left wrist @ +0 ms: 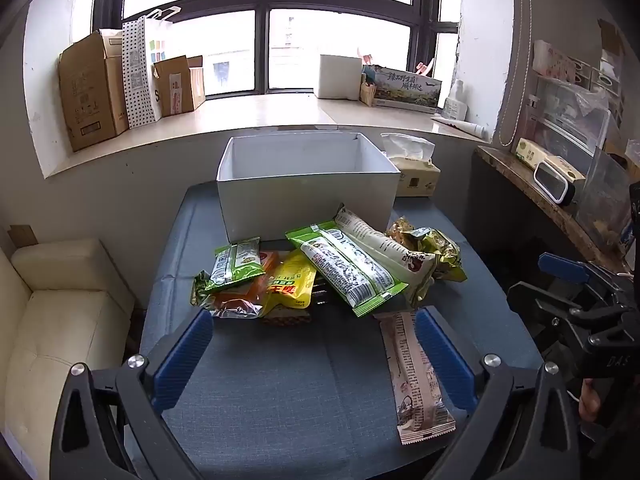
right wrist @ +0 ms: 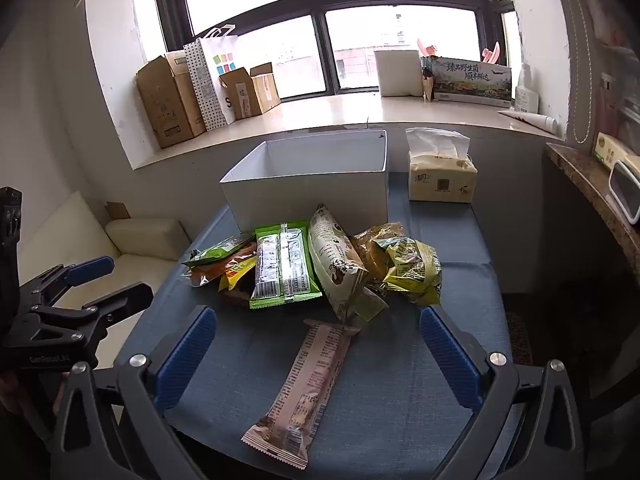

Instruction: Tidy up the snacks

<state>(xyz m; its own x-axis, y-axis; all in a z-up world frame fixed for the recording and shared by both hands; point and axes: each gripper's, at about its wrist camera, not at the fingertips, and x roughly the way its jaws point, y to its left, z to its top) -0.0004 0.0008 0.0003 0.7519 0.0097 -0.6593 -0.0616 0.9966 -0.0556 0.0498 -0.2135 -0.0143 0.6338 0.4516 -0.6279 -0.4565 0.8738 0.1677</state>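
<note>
Two hand-held grippers hang over a table draped in blue cloth, the left gripper and the right gripper both with jaws spread wide and nothing between the blue pads, a long pink snack bar lying flat on the cloth just ahead of the right one. Beyond it sits a loose heap of snack packets – green, yellow, cream and crumpled olive wrappers overlapping – against the front wall of an open white box, with a tissue pack beside the box and cardboard cartons on the window ledge behind
</note>
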